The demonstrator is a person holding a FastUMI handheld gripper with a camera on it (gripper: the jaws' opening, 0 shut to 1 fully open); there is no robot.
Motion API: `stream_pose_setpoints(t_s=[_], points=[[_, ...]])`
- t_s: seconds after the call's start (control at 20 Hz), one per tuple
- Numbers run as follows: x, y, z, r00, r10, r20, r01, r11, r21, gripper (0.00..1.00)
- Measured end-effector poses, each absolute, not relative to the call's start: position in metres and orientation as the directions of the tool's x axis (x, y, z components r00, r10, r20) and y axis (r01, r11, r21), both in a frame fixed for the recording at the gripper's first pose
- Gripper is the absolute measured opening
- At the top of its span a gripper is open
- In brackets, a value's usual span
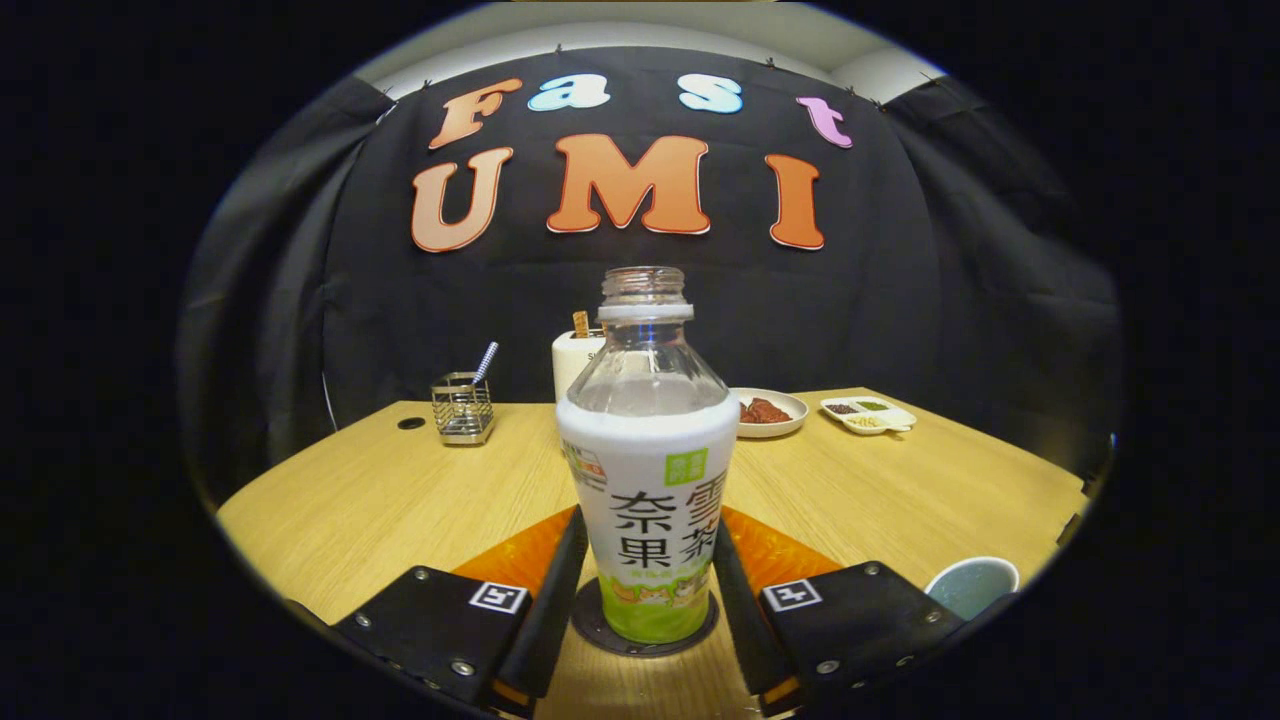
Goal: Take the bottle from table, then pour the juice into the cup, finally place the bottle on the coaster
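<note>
A clear, uncapped bottle (648, 480) with a white and green label stands upright between my fingers. Its base rests on a dark round coaster (598, 628) on the wooden table (400, 500). My gripper (650, 520) is closed around the bottle's labelled body, and the left finger (560, 590) and right finger (735, 590) each lie against a side. The upper part of the bottle looks see-through, with no liquid level that I can make out. A pale blue-green cup (972, 585) sits on the table to the right, beside the right finger's mount.
At the back of the table stand a wire holder with a straw (463, 408), a white container (575, 362) behind the bottle, a plate of reddish food (766, 411) and a small divided dish (868, 414). A black cloth wall closes off the back.
</note>
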State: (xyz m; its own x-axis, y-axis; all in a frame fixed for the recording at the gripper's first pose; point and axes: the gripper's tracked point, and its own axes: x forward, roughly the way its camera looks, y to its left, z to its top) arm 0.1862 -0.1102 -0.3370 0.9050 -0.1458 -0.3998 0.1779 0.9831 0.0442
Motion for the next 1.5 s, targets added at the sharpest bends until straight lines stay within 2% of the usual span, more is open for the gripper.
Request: stream_pose_setpoints(t_s=[0.05,0.15,0.25,0.7,0.9,1.2,1.5], points=[[0.185,-0.112,-0.334,0.907,-0.149,-0.393,0.18,0.983,0.043,0.83],[0.182,-0.115,-0.325,0.914,-0.158,-0.374,0.189,0.981,0.046,0.94],[0.176,-0.117,-0.31,0.927,-0.175,-0.333,0.204,0.977,0.056,0.97],[0.135,-0.111,-0.193,0.974,-0.199,-0.108,0.215,0.961,0.175,0.97],[0.115,-0.106,-0.147,0.971,-0.232,-0.055,0.237,0.964,0.117,0.97],[0.11,-0.063,-0.092,0.977,-0.215,-0.019,0.215,0.976,0.039,0.97],[0.102,0.002,-0.05,0.992,-0.115,0.051,0.114,0.993,0.003,0.97]])
